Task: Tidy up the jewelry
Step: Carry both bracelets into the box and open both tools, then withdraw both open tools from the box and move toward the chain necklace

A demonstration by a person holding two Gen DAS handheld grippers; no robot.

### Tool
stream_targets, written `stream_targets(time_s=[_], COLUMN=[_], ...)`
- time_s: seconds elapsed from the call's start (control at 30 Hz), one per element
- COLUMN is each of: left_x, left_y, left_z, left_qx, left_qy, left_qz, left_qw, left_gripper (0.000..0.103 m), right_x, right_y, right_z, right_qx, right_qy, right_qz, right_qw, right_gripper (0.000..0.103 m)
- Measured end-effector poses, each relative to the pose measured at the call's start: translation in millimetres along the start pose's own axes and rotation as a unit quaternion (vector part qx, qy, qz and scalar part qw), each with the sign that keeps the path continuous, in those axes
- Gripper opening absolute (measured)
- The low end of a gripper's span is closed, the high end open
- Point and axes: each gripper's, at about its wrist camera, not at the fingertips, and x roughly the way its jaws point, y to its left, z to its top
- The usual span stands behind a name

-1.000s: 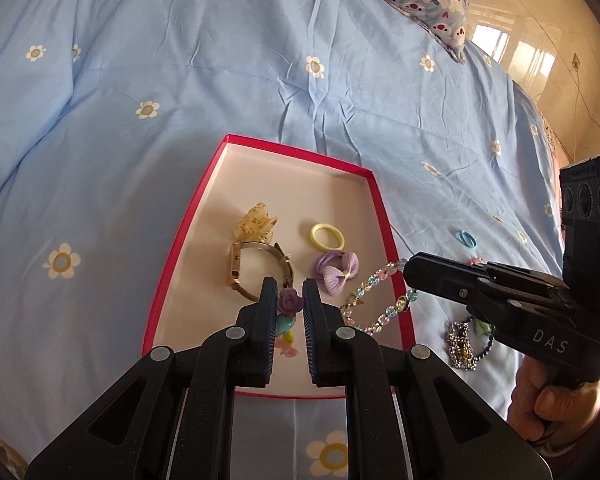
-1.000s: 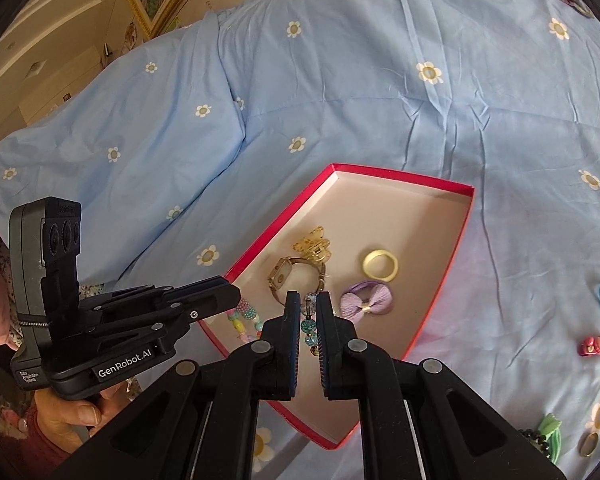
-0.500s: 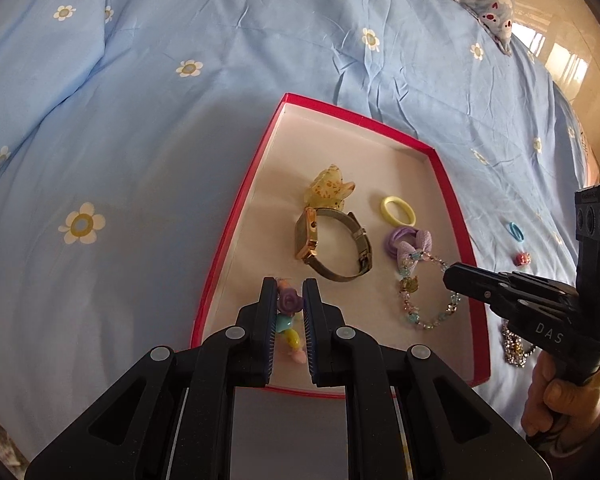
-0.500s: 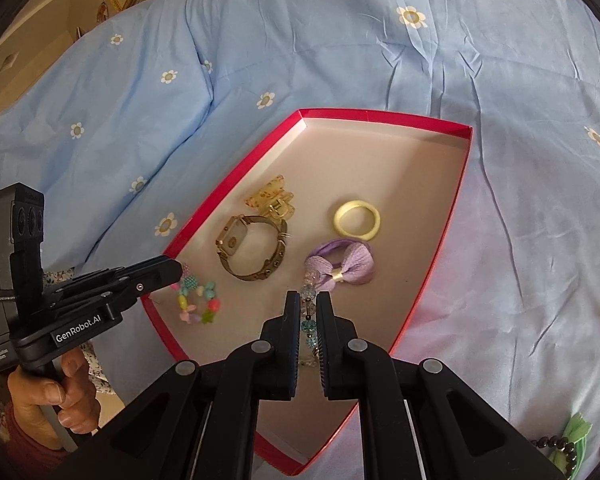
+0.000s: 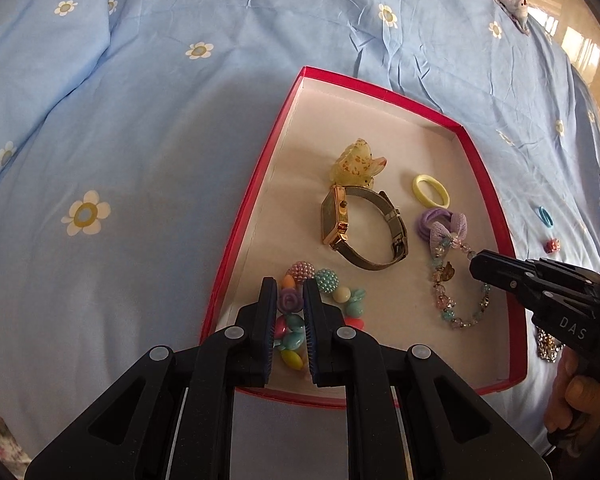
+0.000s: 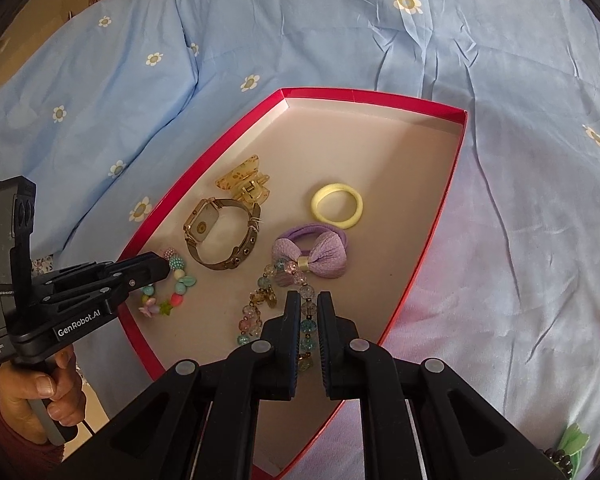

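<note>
A red-rimmed box lies on the blue bed cover. My left gripper is shut on a colourful bead bracelet, which rests on the box floor at its near left corner; the bracelet also shows in the right wrist view. My right gripper is shut on a glass bead bracelet, which lies on the box floor near a purple bow hair tie. In the box also lie a gold watch, a yellow hair claw and a yellow hair ring.
More pieces lie on the cover right of the box: a blue ring, a small red piece, a silver bead chain. A green item with dark beads lies at the lower right of the right wrist view.
Both grippers have come down lower into the box. Both bracelets now rest on the box floor, still held between the fingers.
</note>
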Motion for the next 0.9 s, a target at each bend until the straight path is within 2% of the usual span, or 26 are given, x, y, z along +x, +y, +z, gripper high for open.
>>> stream_targets(time_s=[0.07, 0.13, 0.17, 0.23, 0.27, 0.57, 0.9], left_x=[-0.1, -1.0, -2.2, -5.9, -8.4, -31.1, -46.1], left_y=[-0.5, -1.1, -1.7, -2.7, -3.2, -22.2, -63.2], left_z=[0.5, 0.9, 1.5, 2.2, 1.9, 0.5, -6.4], left_qx=[0.001, 0.0, -0.001, -0.002, -0.003, 0.001, 0.021], left_qy=[0.002, 0.002, 0.0, -0.003, -0.006, -0.027, -0.031], left_qz=[0.002, 0.006, 0.006, 0.007, 0.007, -0.009, -0.056], left_qw=[1.0, 1.0, 1.0, 1.0, 0.9999, 0.9996, 0.9977], left_gripper=[0.014, 0.022, 0.024, 0.034, 0.035, 0.042, 0.042], right_x=[0.9, -0.1, -1.4, -5.3, -7.8, -49.0, -95.2], right_y=[-0.9, -2.7, -3.4, -4.7, -5.2, -17.3, -63.5], right_z=[0.2, 0.7, 0.9, 0.9, 0.8, -5.2, -33.6], right_qx=[0.002, 0.006, 0.008, 0.013, 0.014, 0.028, 0.072], right_qy=[0.001, 0.001, 0.001, -0.002, -0.005, -0.043, -0.069], right_qz=[0.003, 0.009, 0.011, 0.016, 0.017, 0.02, -0.011], right_qw=[1.0, 1.0, 1.0, 1.0, 1.0, 0.998, 0.995], right_gripper=[0.01, 0.012, 0.016, 0.023, 0.025, 0.033, 0.033])
